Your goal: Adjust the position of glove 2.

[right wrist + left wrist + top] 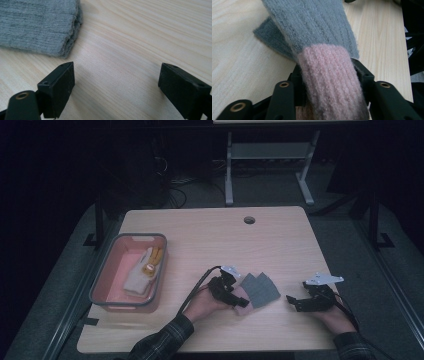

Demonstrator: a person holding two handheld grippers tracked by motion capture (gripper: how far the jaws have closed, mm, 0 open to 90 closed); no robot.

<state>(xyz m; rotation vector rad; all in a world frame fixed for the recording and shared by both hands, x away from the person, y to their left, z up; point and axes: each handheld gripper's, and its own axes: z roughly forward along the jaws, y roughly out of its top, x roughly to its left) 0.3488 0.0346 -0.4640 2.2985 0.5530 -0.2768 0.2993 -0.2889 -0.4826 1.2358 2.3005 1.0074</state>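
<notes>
The left gripper (240, 298) is clamping its fingers (364, 75) on the pink cuff of the grey sock (322, 50) lying mid-surface (210, 245), while the right gripper (294, 302) is resting just beside it, fingers (58, 87) spread wide, gripping nothing.

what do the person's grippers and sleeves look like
Both the left gripper and the right gripper are black, with blocky jaws and brass-coloured rivets at the joints. Each has a grey three-cornered plate on top and trails a black cable. The sleeves are dark plaid.
</notes>
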